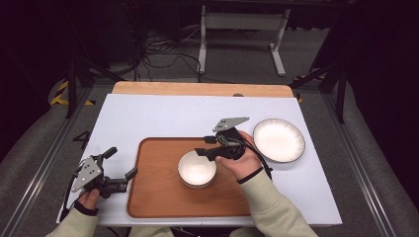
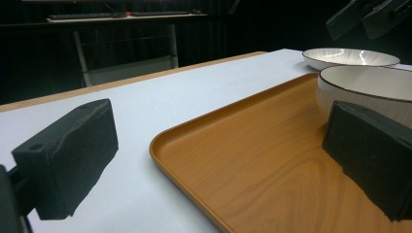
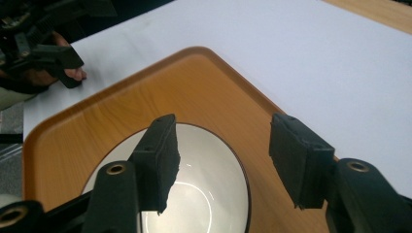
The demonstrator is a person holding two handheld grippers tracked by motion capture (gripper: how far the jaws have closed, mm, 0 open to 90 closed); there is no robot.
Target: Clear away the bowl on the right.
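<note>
High view: bowl sits on the tray, right hand lets go

High view first, closest to the person: the left gripper [image 1: 114, 171] rests on the white table [image 1: 163, 111] just beside the left edge of the wooden tray [image 1: 158, 197]. Its jaws stand wide open and hold nothing. In the left gripper view the tray edge lies between the two black pads, but they do not touch it.

A bit farther in, the small white bowl [image 1: 196, 168] stands upright on the tray, near its middle. The right gripper [image 1: 207, 146] hangs just above the bowl's far rim. In the right gripper view its jaws are about half open, one pad over the inside of the bowl [image 3: 204, 194] and one pad outside, over the tray [image 3: 73, 141]. Neither pad seems to press on the rim, so the bowl looks free.

Farther off to the right, the big white plate [image 1: 278, 140] lies on the table, off the tray and apart from the bowl.

I think the step in hand is putting the bowl down on the tray, and it looks done. Next, the right hand probably needs to lift clear without bumping the rim. Then it could go for the plate and grab its thin edge gently.
</note>
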